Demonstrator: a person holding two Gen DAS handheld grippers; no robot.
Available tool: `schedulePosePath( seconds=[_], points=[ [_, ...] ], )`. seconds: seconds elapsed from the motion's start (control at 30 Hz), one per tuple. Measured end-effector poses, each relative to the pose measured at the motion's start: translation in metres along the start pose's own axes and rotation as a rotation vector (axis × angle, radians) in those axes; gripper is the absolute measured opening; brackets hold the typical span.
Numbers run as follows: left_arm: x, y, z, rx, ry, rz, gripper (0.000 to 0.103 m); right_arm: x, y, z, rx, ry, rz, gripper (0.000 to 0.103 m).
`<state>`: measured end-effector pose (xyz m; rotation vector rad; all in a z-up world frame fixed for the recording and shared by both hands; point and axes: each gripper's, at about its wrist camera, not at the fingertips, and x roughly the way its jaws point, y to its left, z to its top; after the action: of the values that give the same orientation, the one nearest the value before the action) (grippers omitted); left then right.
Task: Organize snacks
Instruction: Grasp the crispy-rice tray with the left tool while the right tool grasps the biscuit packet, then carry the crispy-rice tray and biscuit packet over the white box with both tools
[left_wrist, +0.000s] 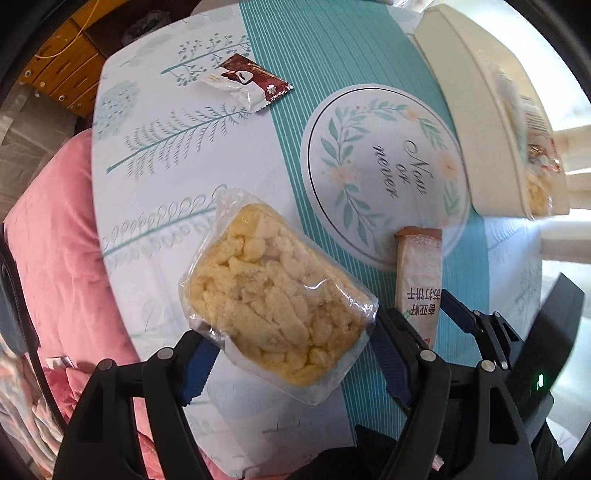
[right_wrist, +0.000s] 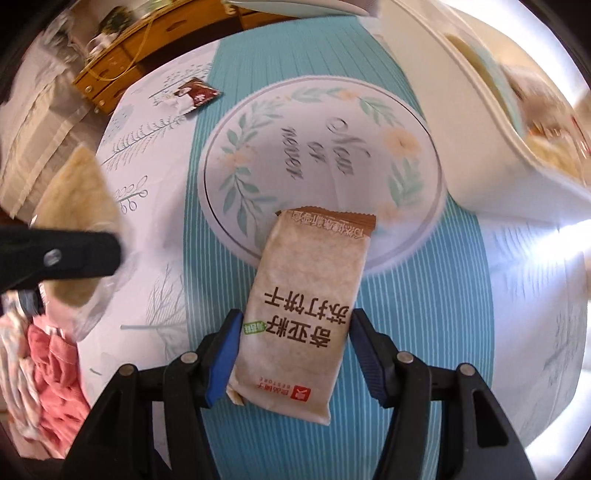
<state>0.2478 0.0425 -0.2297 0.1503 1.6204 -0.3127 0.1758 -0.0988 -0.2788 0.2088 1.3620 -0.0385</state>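
both hands are loaded, so i read this as the carry step: snacks picked up and due to go into the white container (left_wrist: 476, 122) at the right edge of the counter (left_wrist: 258, 155). the left hand-held gripper (left_wrist: 295, 354) pinches the clear-wrapped puffed rice cake (left_wrist: 273, 291) across its lower end, blue pads on both sides of the wrapper, and the pack looks lifted clear of the tablecloth. the right hand-held gripper (right_wrist: 295, 354) has its jaws pressed on the sides of the beige soda cracker pack (right_wrist: 306, 314), gripped low down, with the brown top seal over the printed round motif; whether that top end rests on the cloth or hangs just above it, i cannot tell. the next move calls for swinging both packs right, over the container rim, and opening only once each is above the opening; the rice cake is wide and its wrapper slippery, so keep it level. count: one rice cake in hand, one cracker pack in hand, one brown-and-white wrapped snack (left_wrist: 247, 83) loose at the far left of the counter, one container with some snacks inside, blurred, not countable.
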Motion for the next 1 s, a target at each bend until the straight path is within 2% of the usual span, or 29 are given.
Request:
schedulePosePath(
  seconds=[0.23, 0.6, 0.8, 1.0],
  points=[
    [-0.037, -0.008, -0.047, 0.000, -0.053, -0.017, 0.075, -0.022, -0.004, -0.030, 0.125, 0.021, 0.028, 0.059],
    [-0.079, -0.004, -0.101, 0.001, -0.195, -0.041, 0.075, -0.065, 0.013, -0.064, 0.158, -0.018, 0.095, 0.059],
    [-0.101, -0.009, -0.118, 0.008, -0.278, -0.069, 0.075, -0.085, 0.013, -0.058, 0.175, -0.040, 0.179, 0.059],
    [-0.117, -0.028, -0.126, 0.010, -0.348, -0.093, 0.075, -0.111, -0.001, -0.046, 0.170, -0.065, 0.239, 0.059]
  ],
)
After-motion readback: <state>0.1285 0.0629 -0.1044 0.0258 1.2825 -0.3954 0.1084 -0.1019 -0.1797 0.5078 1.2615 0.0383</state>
